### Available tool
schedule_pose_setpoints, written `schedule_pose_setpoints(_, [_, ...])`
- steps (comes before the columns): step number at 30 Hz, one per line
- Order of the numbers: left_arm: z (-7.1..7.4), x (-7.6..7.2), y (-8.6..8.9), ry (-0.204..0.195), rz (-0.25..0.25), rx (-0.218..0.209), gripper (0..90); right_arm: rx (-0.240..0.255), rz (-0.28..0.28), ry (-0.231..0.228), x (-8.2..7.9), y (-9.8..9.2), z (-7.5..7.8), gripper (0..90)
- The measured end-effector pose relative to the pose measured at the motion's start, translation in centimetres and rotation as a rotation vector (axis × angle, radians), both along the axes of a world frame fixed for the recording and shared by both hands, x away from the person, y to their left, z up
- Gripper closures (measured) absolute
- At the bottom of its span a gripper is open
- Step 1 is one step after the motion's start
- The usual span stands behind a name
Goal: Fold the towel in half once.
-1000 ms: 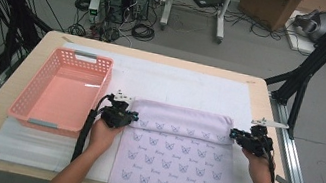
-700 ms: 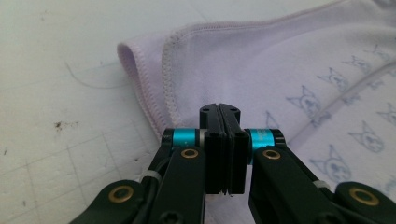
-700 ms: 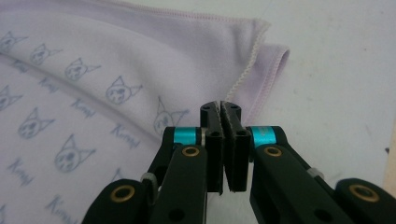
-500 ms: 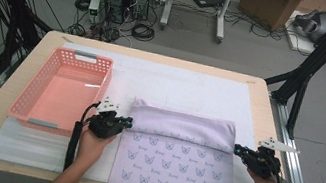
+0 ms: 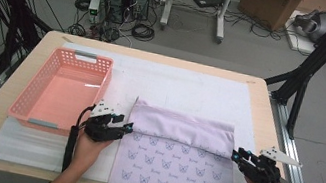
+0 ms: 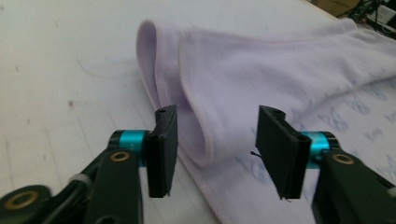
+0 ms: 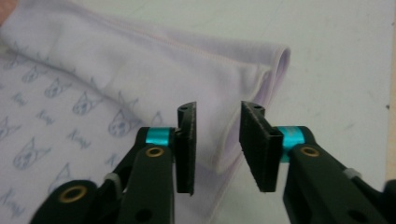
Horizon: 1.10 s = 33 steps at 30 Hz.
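A lilac cloth (image 5: 172, 169) with small cat prints lies on the table's near half, and its far part is folded back into a plain band (image 5: 180, 127). My left gripper (image 5: 128, 126) is at the band's left end. Its jaws have just been opening, and the folded corner (image 6: 201, 126) lies loose between them in the left gripper view (image 6: 215, 140). My right gripper (image 5: 236, 155) is at the band's right end. Its jaws have also just been opening, and the cloth's hem (image 7: 224, 154) sits untouched between them in the right gripper view (image 7: 215, 135).
A pink plastic basket (image 5: 101, 85) stands left of the cloth, close to my left hand. A white mat (image 5: 188, 83) covers the wooden table (image 5: 267, 120). Computers, cables and boxes lie on the floor beyond the far edge.
Both grippers drew the cloth's far edge toward the person, widening the folded band. Both were shut on that edge before and now stand open, with the edge let go.
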State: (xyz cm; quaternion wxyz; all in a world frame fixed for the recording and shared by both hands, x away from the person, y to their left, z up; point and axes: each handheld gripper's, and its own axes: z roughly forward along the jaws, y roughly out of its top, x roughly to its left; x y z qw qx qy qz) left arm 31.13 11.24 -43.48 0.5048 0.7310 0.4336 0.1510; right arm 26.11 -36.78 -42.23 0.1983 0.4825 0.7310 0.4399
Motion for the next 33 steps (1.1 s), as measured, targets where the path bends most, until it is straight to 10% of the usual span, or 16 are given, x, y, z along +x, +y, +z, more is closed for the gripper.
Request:
schedule_pose_setpoints(5, [-0.7,2.2,-1.3,0.057,-0.009,0.014,54.4,-0.019,-0.017,0.074,1.6,0.7,-1.1,63.2])
schedule_pose_setpoints(9, [-1.1,1.9,-2.0,0.048,-0.018,0.082,85.2,-0.087,0.045,0.1,1.7,1.2,-1.9,86.1])
schedule_pose_setpoints(23, [-0.5,-4.9,0.9,-0.033,-0.137,-0.017,85.3,-0.046,0.083,0.03,-2.2,0.6,-0.1,86.8])
schedule_pose_setpoints(33, [-1.4,-8.5,1.1,-0.014,-0.153,-0.01,84.1,-0.029,0.063,0.043,-6.1,-0.1,-0.5,86.8])
